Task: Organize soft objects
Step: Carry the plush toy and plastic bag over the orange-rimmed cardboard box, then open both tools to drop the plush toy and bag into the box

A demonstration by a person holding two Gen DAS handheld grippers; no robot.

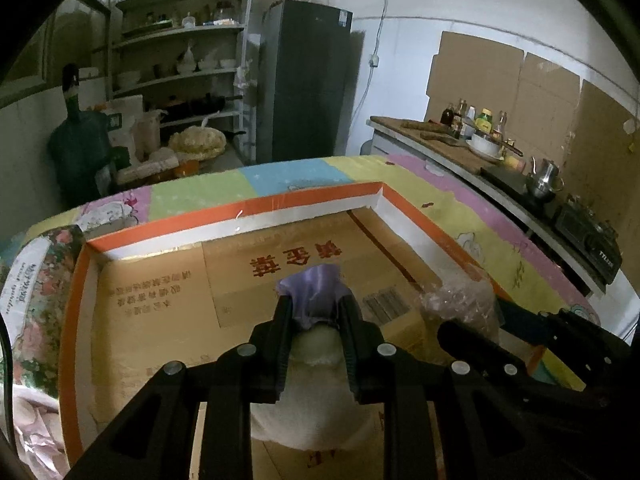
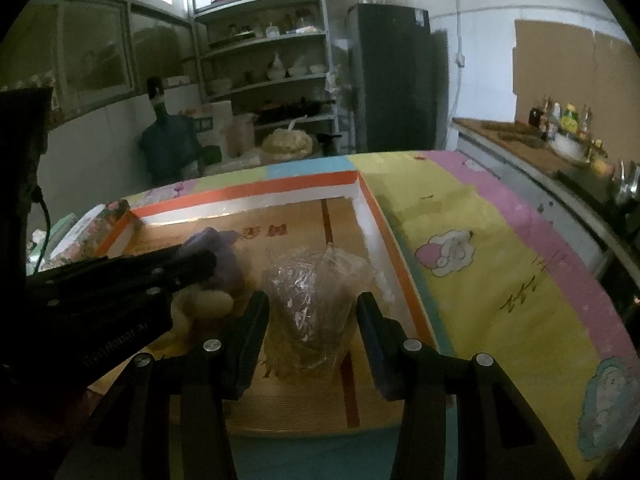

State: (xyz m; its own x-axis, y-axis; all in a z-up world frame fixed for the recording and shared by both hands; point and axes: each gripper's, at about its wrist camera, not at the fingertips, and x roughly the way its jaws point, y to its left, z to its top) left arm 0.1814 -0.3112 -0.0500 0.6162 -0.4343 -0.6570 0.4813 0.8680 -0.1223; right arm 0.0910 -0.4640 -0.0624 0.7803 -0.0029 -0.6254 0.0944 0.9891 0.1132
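Observation:
A shallow cardboard box with an orange and white rim [image 1: 240,210] lies on the colourful table cover; it also shows in the right wrist view [image 2: 248,190]. My left gripper [image 1: 316,308] is shut on a white plush toy with a purple top [image 1: 316,292] and holds it over the box floor. The same toy [image 2: 216,256] and the left gripper [image 2: 188,264] show in the right wrist view. My right gripper [image 2: 312,304] is open, its fingers on either side of a crumpled clear plastic bag [image 2: 316,292] that sits in the box; the bag also shows in the left wrist view [image 1: 460,300].
A floral-printed packet [image 1: 36,292] lies left of the box. The pastel cartoon table cover [image 2: 500,264] stretches to the right. A counter with bottles, a bowl and a kettle [image 1: 480,136] runs along the right wall. Shelves [image 1: 180,64] and a dark fridge [image 1: 308,80] stand behind.

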